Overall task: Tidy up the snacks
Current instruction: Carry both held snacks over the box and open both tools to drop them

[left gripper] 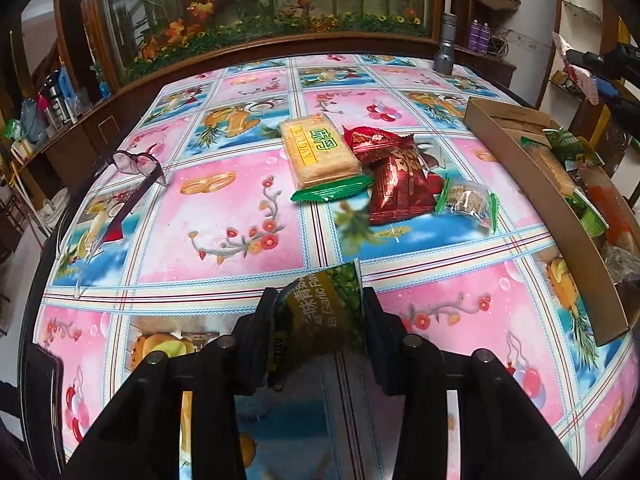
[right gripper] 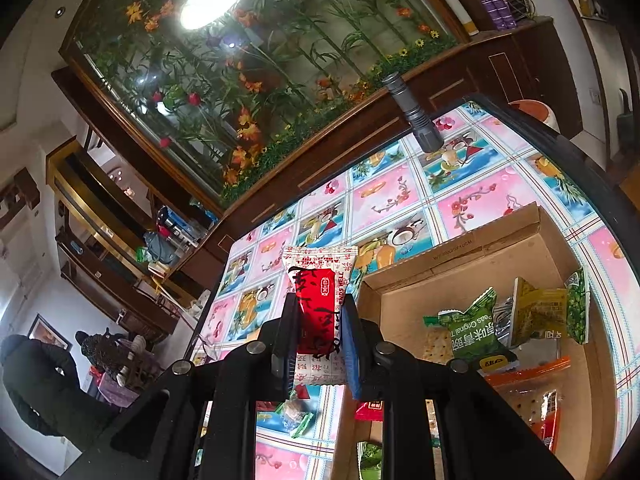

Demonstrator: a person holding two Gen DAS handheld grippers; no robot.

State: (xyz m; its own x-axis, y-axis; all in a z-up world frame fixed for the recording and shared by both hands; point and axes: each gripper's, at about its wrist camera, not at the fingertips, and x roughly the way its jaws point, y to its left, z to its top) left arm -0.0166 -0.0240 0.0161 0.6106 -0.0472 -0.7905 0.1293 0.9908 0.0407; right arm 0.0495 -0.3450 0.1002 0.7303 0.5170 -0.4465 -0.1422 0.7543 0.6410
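On the table so far: I've got both claws loaded and the sorting looks roughly halfway, judging by what's in the box versus what's out.
Left claw: my left gripper (left gripper: 320,312) is pinching a green pea packet (left gripper: 320,304) between its pads, low over the tablecloth (left gripper: 224,200) at 6 o'clock in the left view.
Right claw: my right gripper (right gripper: 320,328) is pressed together on a red and white candy packet (right gripper: 320,312), held up near the box corner.
Done: the cardboard box (right gripper: 460,252) at 3 o'clock in the right view already holds green pea bags (right gripper: 472,332), a yellow packet (right gripper: 536,312), crackers and an orange packet (right gripper: 528,376).
Left to do: a biscuit pack (left gripper: 316,152), two dark red candy packets (left gripper: 400,180) and a small clear-wrapped sweet (left gripper: 468,200) sit together at 12 to 1 o'clock in the left view, outside the box. Plus the two packets I'm carrying.
Not snacks: glasses (left gripper: 136,164) at 10 o'clock and a flashlight (left gripper: 446,48) at the far edge.
Hard to see: box bottom is cut off by the frame and my own claw, so I can't count what's in there. Something green and red under the right claw, can't tell which side of the box wall.
Blur: print on the far packets is mostly unreadable.
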